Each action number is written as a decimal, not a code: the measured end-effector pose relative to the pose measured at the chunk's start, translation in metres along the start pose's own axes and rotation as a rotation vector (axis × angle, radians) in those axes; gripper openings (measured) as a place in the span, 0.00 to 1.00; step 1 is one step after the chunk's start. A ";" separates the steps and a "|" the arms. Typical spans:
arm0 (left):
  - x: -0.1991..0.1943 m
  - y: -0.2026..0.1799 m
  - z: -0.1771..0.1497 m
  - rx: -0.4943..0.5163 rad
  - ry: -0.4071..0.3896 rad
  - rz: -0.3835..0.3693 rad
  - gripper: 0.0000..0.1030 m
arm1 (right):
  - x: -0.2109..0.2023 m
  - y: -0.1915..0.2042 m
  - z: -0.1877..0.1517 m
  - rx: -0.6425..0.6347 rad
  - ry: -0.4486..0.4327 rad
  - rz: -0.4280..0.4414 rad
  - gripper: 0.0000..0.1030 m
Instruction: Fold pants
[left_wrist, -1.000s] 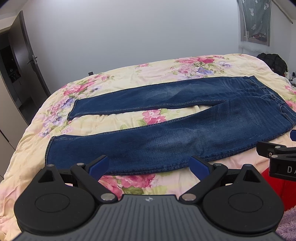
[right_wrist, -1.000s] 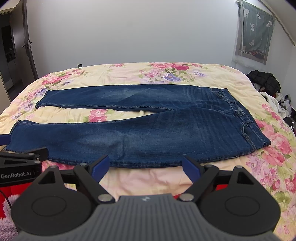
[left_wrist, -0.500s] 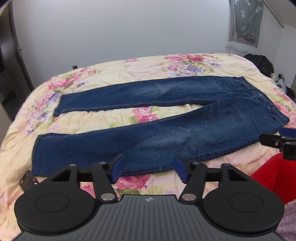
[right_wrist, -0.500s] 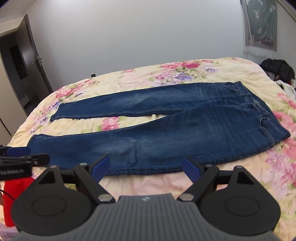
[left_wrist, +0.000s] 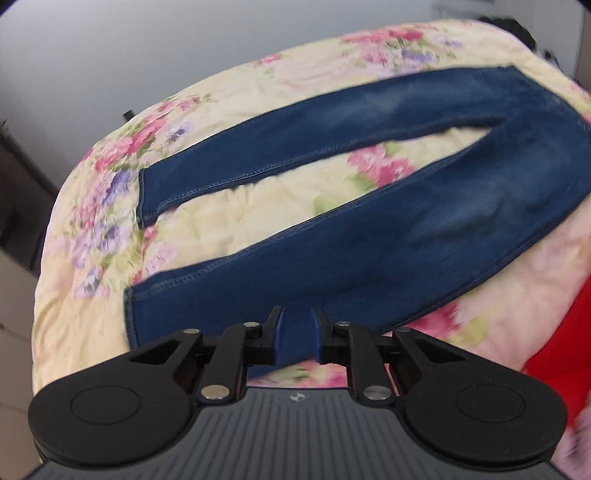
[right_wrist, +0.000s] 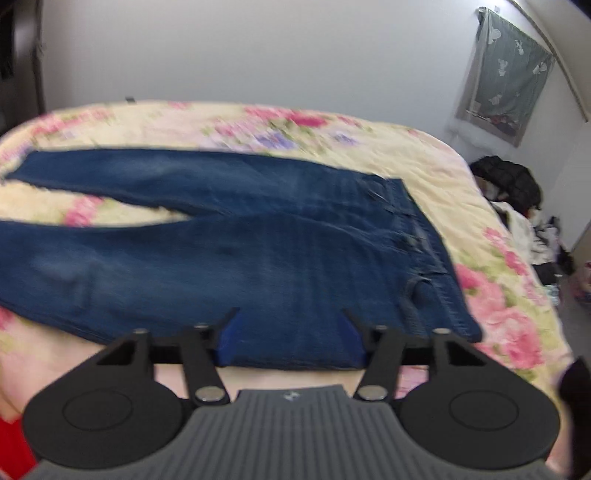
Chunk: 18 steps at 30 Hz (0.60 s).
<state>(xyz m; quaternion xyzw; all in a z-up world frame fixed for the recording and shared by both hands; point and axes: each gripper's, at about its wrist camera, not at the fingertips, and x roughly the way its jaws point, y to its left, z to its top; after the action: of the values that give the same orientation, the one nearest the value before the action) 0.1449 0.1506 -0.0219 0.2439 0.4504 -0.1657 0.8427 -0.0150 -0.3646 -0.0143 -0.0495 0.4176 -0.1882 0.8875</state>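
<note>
Blue jeans (left_wrist: 424, 229) lie flat on the floral bed (left_wrist: 229, 206); left gripper (left_wrist: 297, 334) and right gripper (right_wrist: 290, 334) are closing, unclenched, denim's near edge between their fingers

No readable text in either view; only a small white logo mark on each gripper body, no letters

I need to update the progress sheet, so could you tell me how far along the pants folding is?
Done: the jeans lie spread flat on the floral bedspread, legs apart, no fold made. In hand: the left gripper is closing over the near leg's edge, the right gripper over the near edge by the waistband. Left: every fold.
</note>
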 end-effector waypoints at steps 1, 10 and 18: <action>0.009 0.007 -0.002 0.049 0.017 0.007 0.20 | 0.006 -0.009 -0.001 0.006 0.012 -0.011 0.39; 0.073 0.026 -0.036 0.323 0.234 -0.093 0.24 | 0.046 -0.063 -0.010 0.028 0.098 -0.103 0.39; 0.107 0.022 -0.055 0.392 0.298 -0.134 0.49 | 0.061 -0.078 -0.018 0.019 0.139 -0.141 0.41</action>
<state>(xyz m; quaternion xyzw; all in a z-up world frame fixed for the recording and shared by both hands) 0.1764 0.1932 -0.1318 0.3938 0.5442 -0.2674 0.6908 -0.0162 -0.4585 -0.0507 -0.0573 0.4717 -0.2571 0.8415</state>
